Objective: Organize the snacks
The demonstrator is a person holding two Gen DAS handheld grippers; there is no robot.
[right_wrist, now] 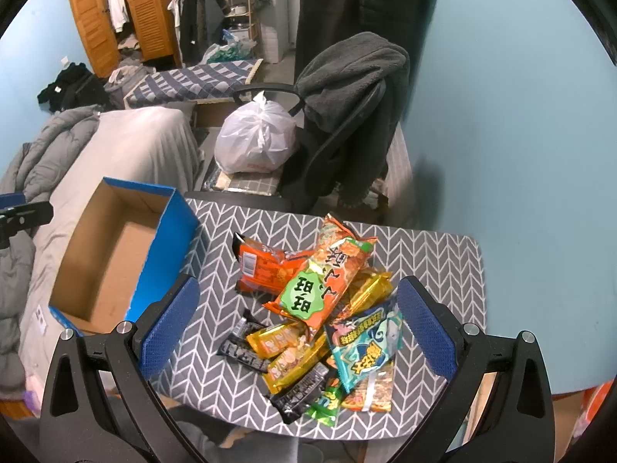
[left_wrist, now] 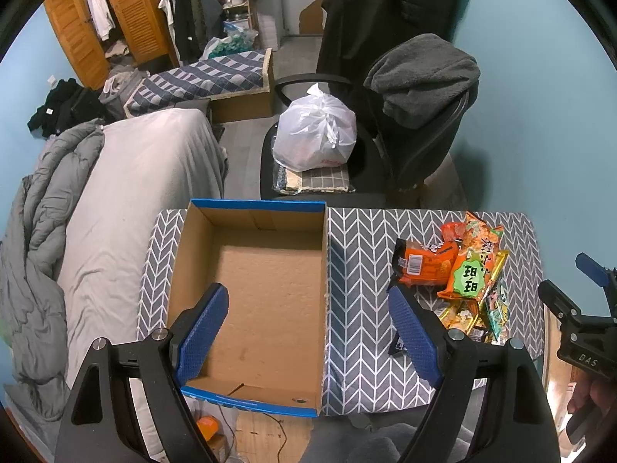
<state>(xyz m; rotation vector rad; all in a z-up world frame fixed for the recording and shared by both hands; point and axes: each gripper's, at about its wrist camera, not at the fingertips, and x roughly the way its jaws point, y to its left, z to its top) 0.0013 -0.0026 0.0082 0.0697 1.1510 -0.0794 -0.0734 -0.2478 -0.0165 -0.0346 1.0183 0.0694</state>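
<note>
1. Left wrist view: the left gripper [left_wrist: 308, 328] hangs over the bench [left_wrist: 362, 332], its blue pads spread wide with nothing between them. Below lies the full brown floor of the blue-rimmed cardboard box [left_wrist: 254, 301], bare of snacks.
2. The same view catches the right gripper [left_wrist: 578, 308] at 3 o'clock, seen from the side, with part of a hand [left_wrist: 590, 397] on its handle.
3. Right wrist view: the right gripper [right_wrist: 297, 332] is open and holds nothing, poised above the snack pile [right_wrist: 316, 324]. The box [right_wrist: 115, 254] sits at 9 o'clock of the pile, apart from it.
4. Only this view shows the whole pile: a long orange packet with a green label [right_wrist: 324, 277] lies across an orange packet [right_wrist: 266, 270], with yellow packets [right_wrist: 293, 351], black bars [right_wrist: 246, 351] and a teal packet [right_wrist: 366, 347] nearer the camera.
5. At 12 o'clock, beyond the bench, a white plastic bag [right_wrist: 258, 139] rests on an office chair [right_wrist: 347, 115].
</note>
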